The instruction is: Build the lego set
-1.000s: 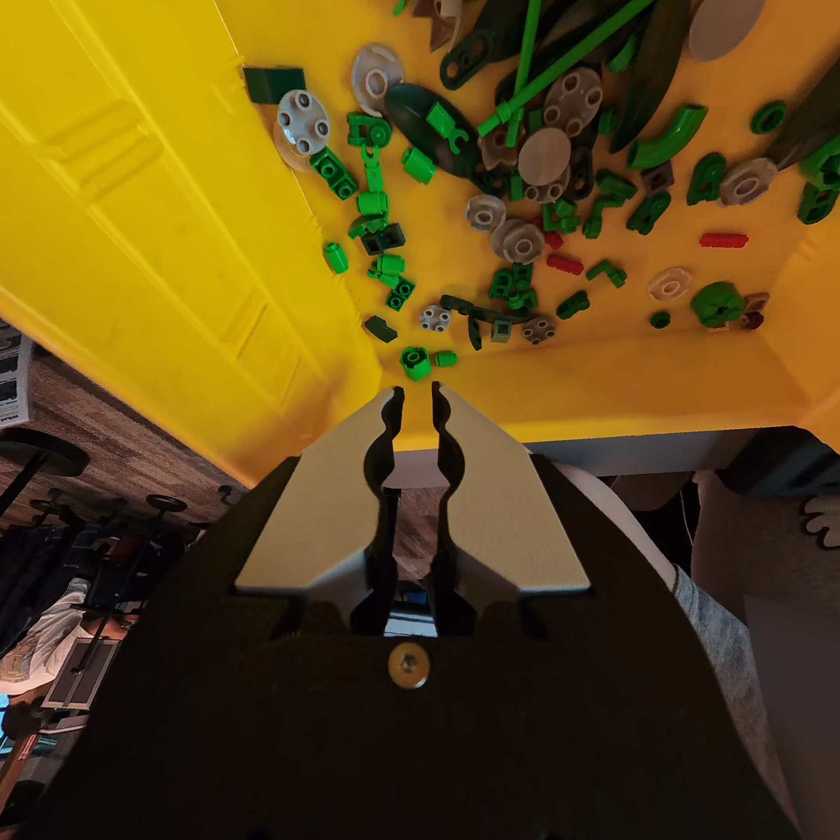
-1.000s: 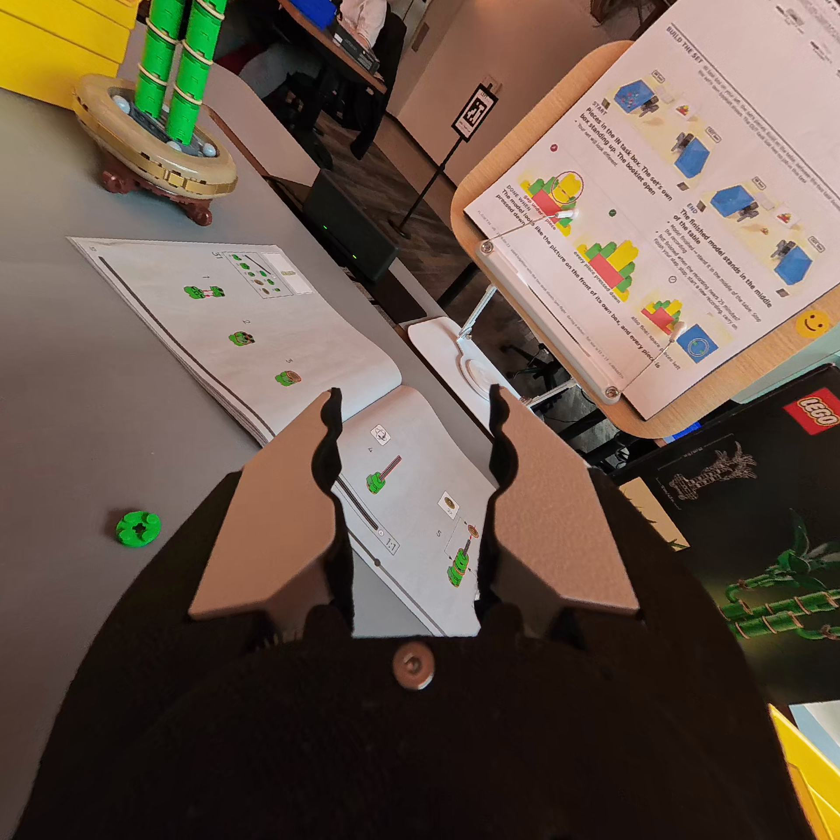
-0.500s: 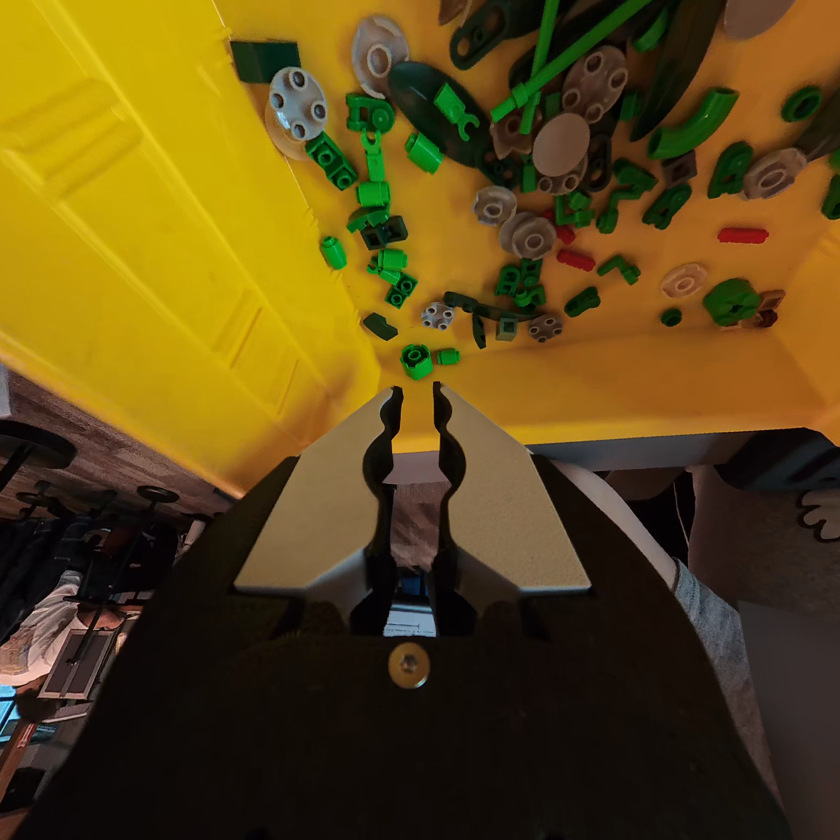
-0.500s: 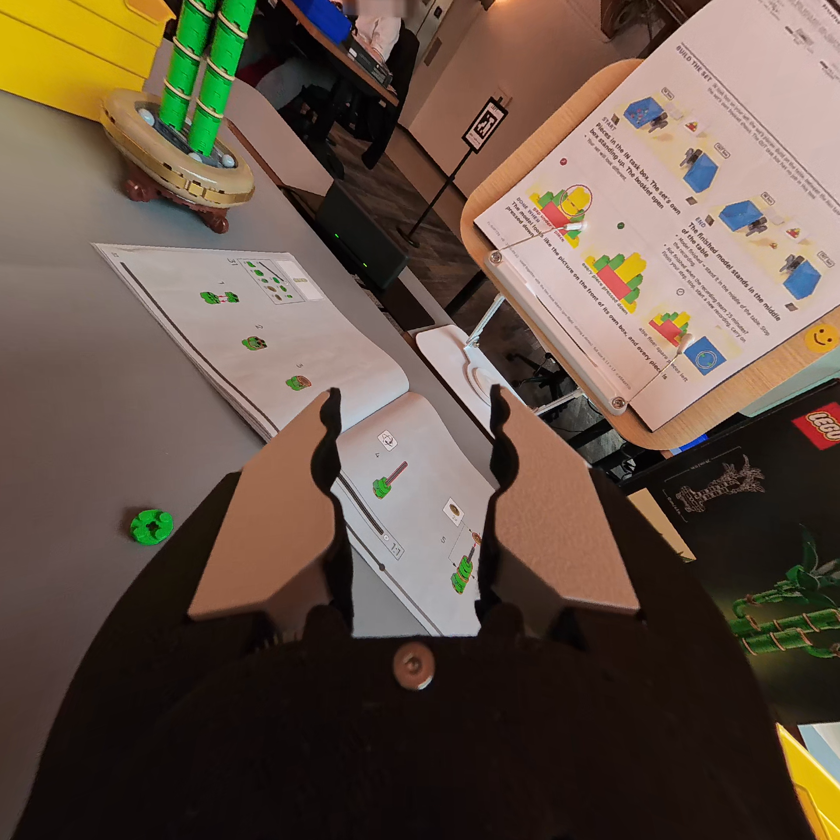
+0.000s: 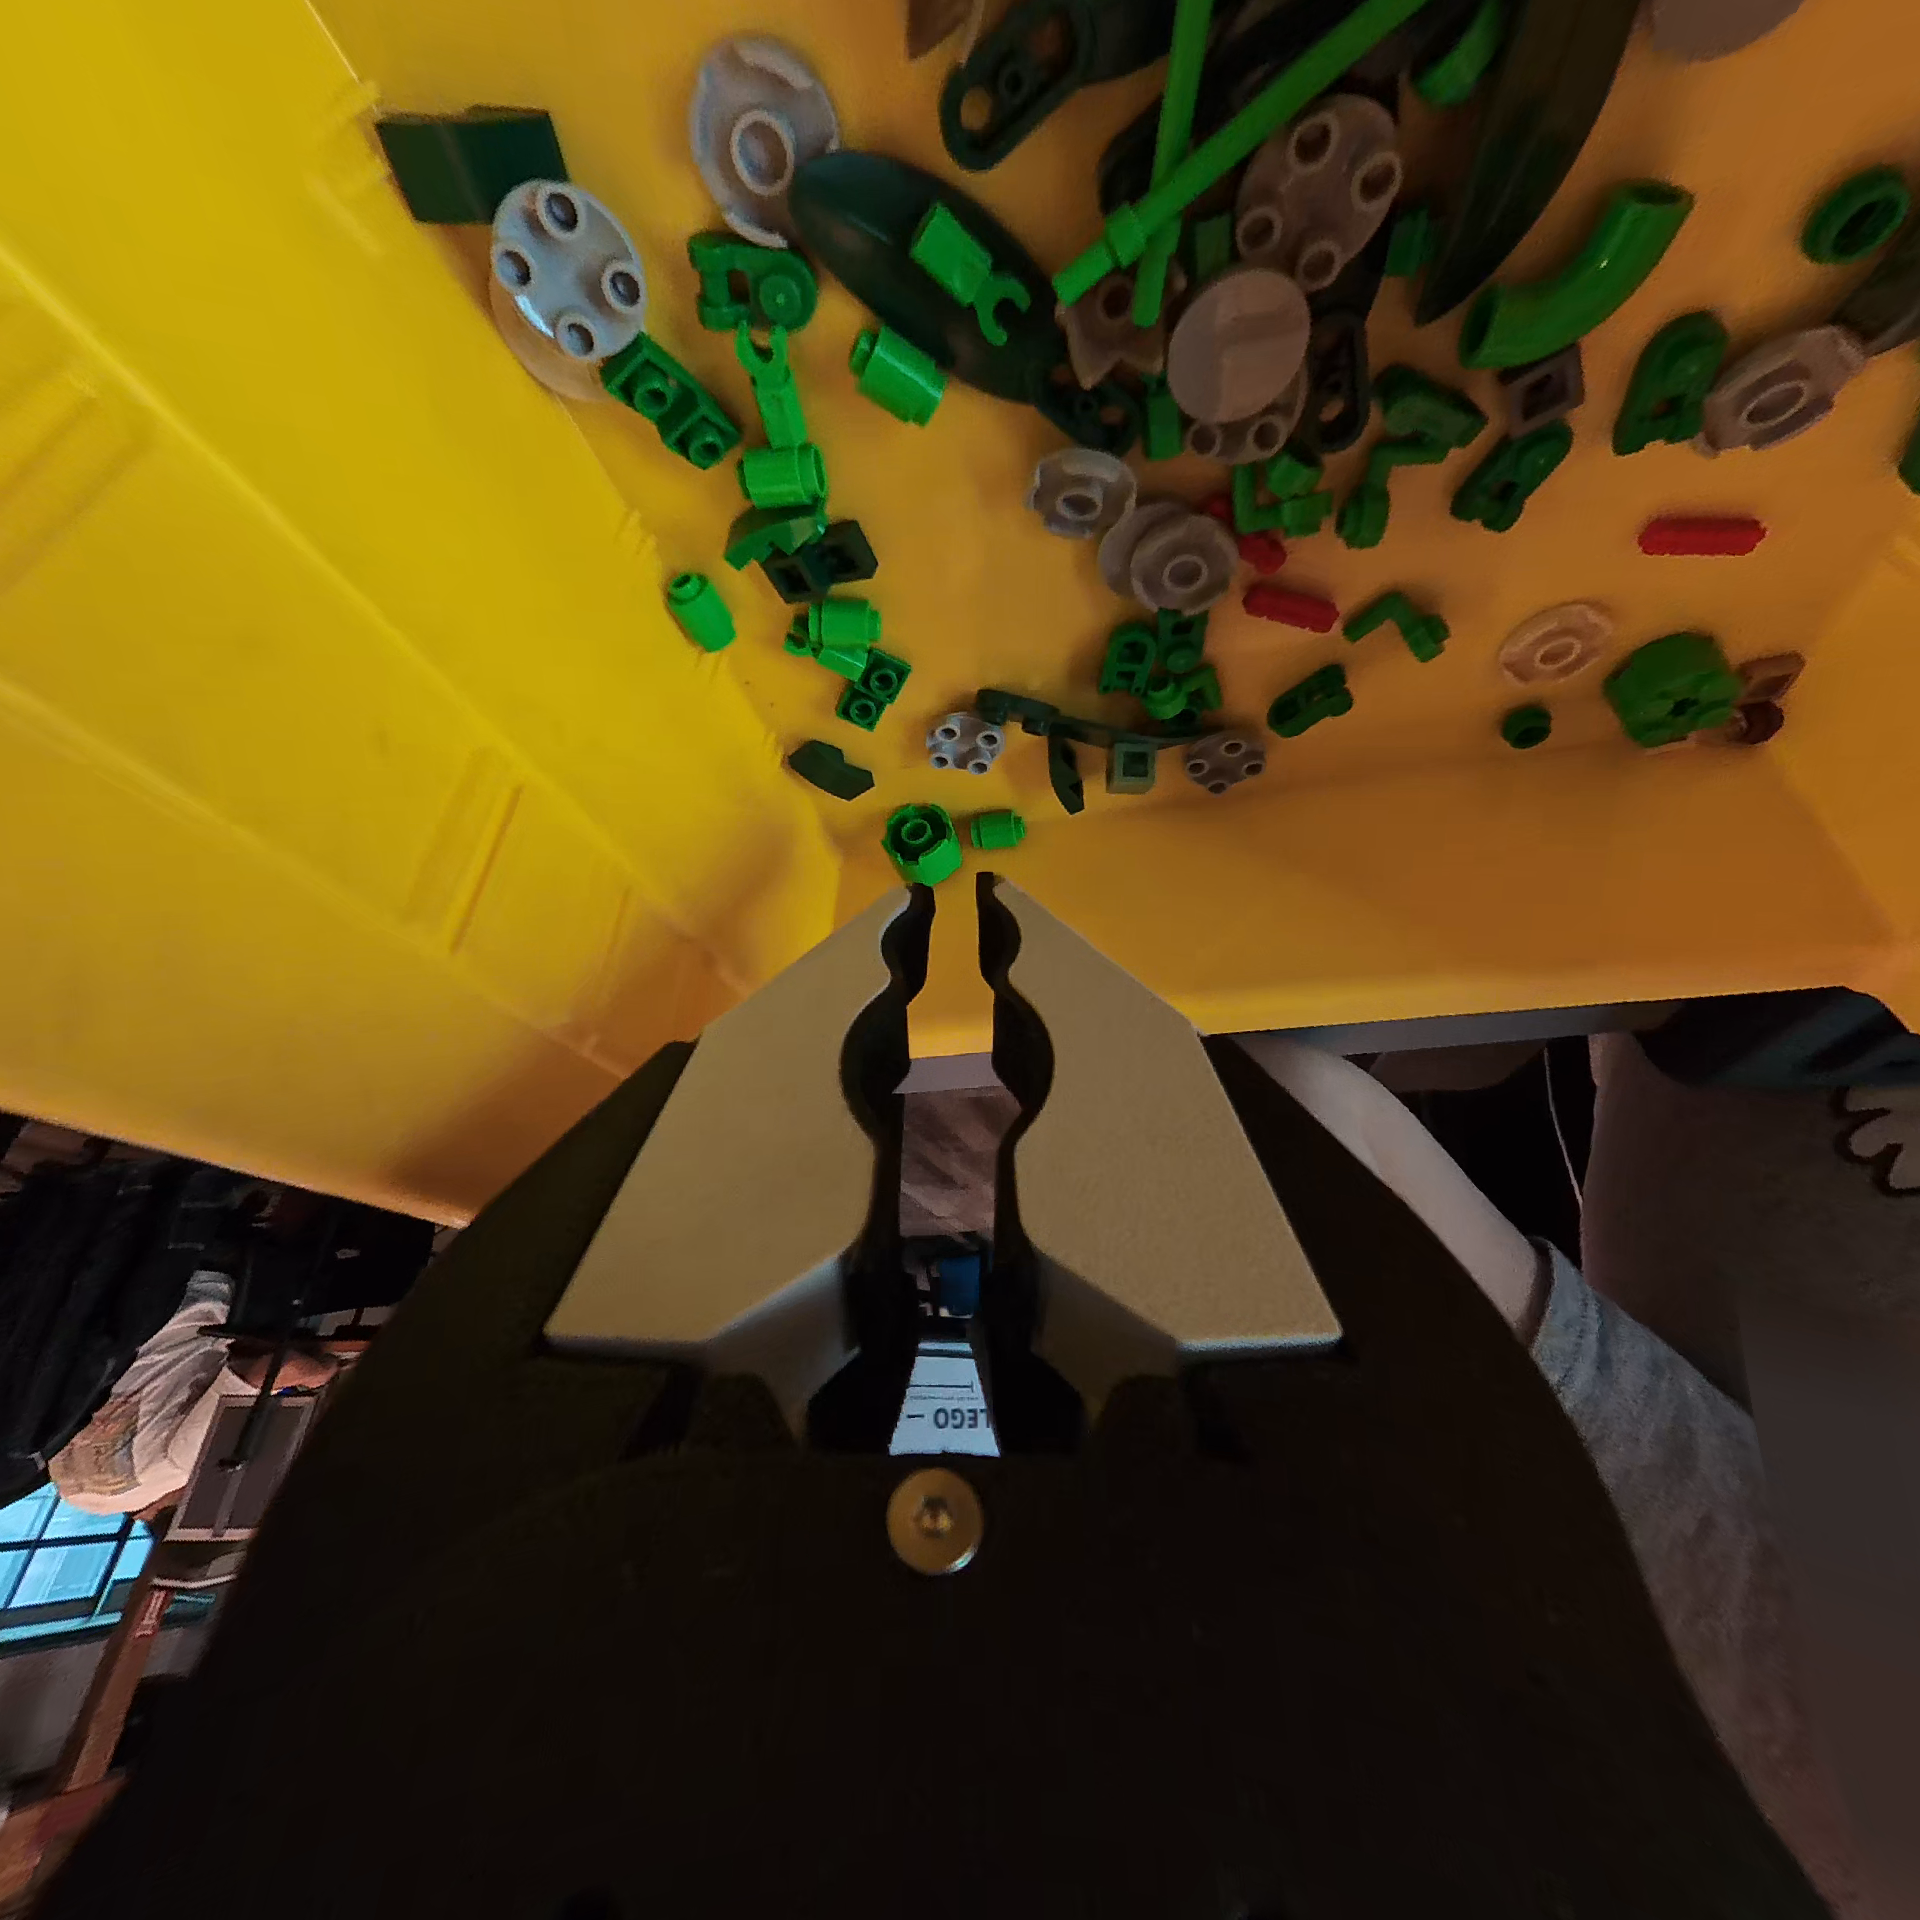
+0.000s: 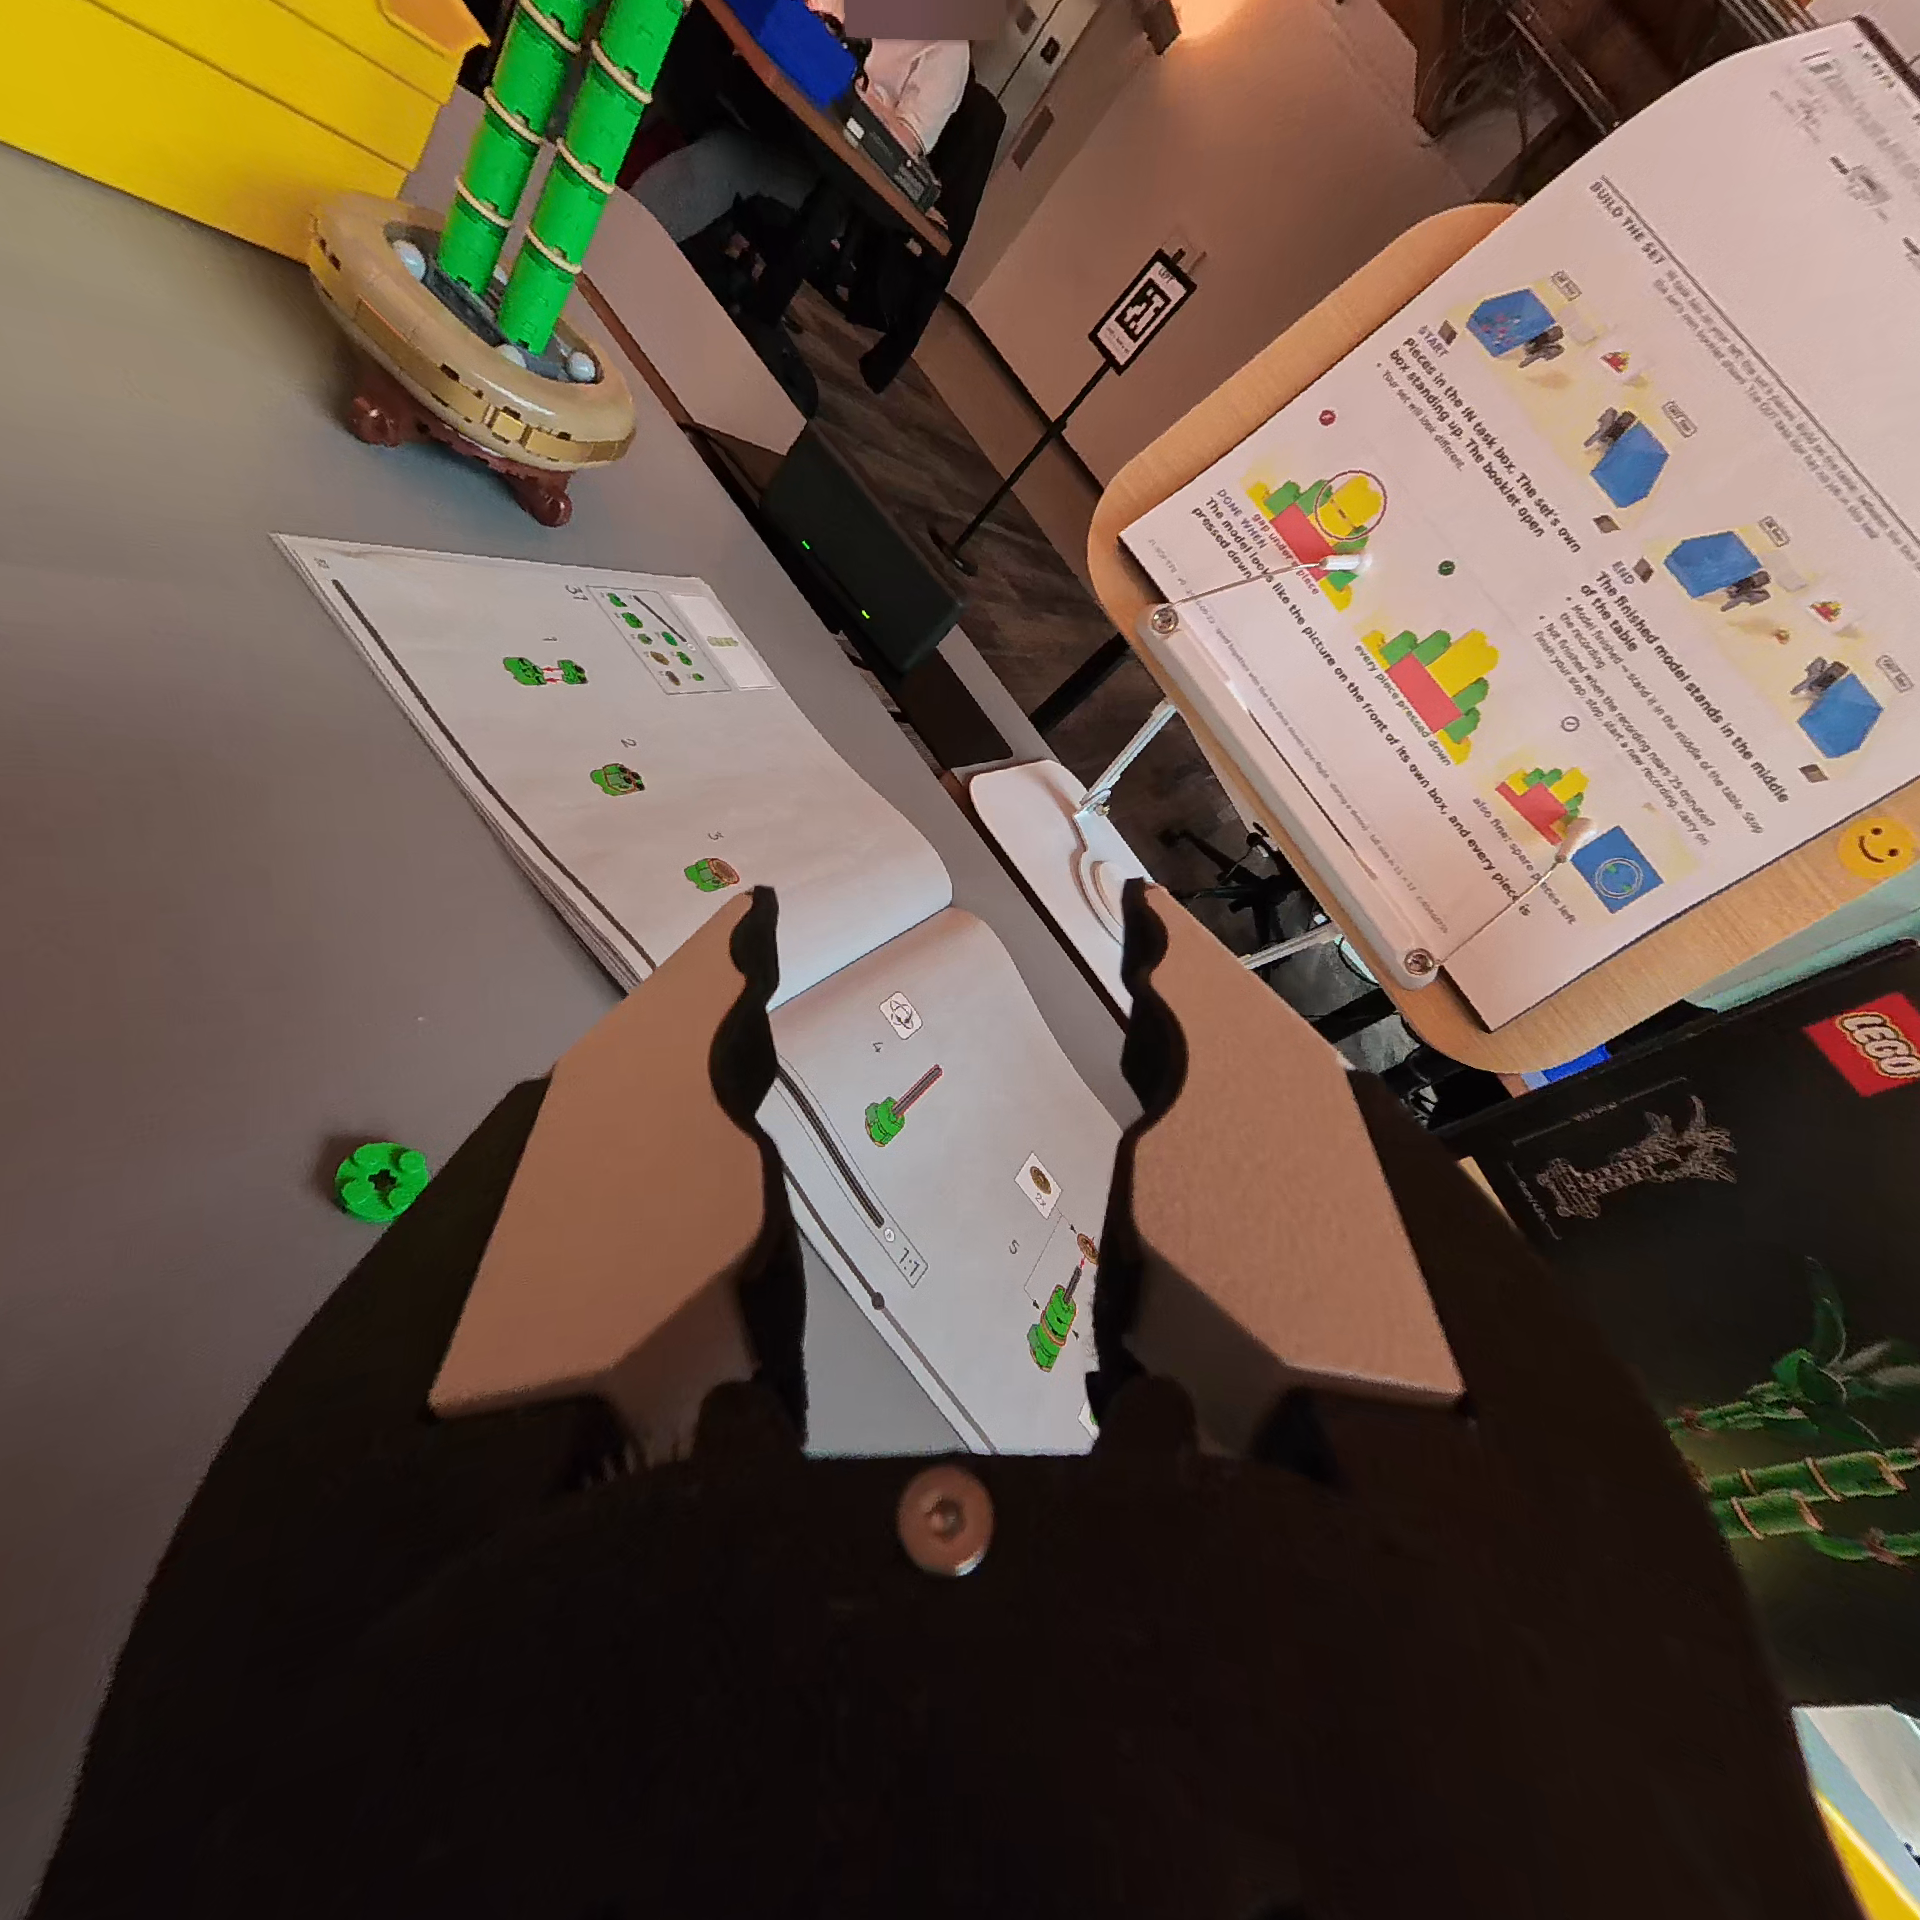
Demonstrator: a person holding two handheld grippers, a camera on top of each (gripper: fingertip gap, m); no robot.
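In the left wrist view a yellow bin holds several loose green, grey, dark green and red pieces. My left gripper hangs over the bin's near corner with its jaws a narrow gap apart and nothing between them. A bright green round brick lies just beyond its tips, beside a small green cylinder. My right gripper is wide open and empty above the open instruction booklet on the grey table. A green round plate lies on the table to its left.
A partly built model, green stalks on a tan round base, stands at the table's far left, with a yellow bin behind it. A tilted instruction board and the dark set box are on the right. Some 55 centimeters of space lies between my two pairs of fingers. My right gripper's tips are some 10 centimeters from the green round plate.
My left gripper has crept closer to the green round brick in the bin corner, its gap unchanged. The right gripper has shifted a little, so the table scene slides right in its view.
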